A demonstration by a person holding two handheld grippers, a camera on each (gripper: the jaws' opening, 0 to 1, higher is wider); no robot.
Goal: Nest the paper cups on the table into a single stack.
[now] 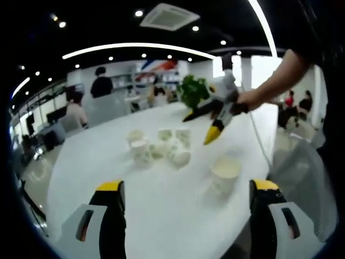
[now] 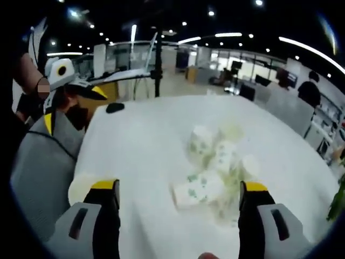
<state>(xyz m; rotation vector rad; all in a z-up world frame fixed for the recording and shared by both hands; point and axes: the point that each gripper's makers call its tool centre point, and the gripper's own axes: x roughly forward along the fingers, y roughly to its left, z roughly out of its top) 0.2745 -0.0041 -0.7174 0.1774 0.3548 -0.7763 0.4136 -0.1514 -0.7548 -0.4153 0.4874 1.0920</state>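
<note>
Several white paper cups with green print (image 1: 160, 145) lie and stand in a loose cluster at the middle of the white table (image 1: 161, 202). One plain cup (image 1: 225, 174) stands upright alone, nearer and to the right. My left gripper (image 1: 186, 197) is open, short of the cluster, holding nothing. The right gripper (image 1: 200, 127) hangs in a hand above the table's far right. In the right gripper view the cluster (image 2: 214, 164) lies just ahead of my open right gripper (image 2: 179, 191). The lone cup (image 2: 80, 189) stands by its left jaw. The left gripper (image 2: 74, 107) shows at upper left.
A green plant (image 1: 193, 90) stands at the table's far end. A small black object (image 2: 115, 107) lies on the table (image 2: 145, 137) near its edge. A grey chair (image 2: 43, 162) stands beside that edge. People sit and stand in the background.
</note>
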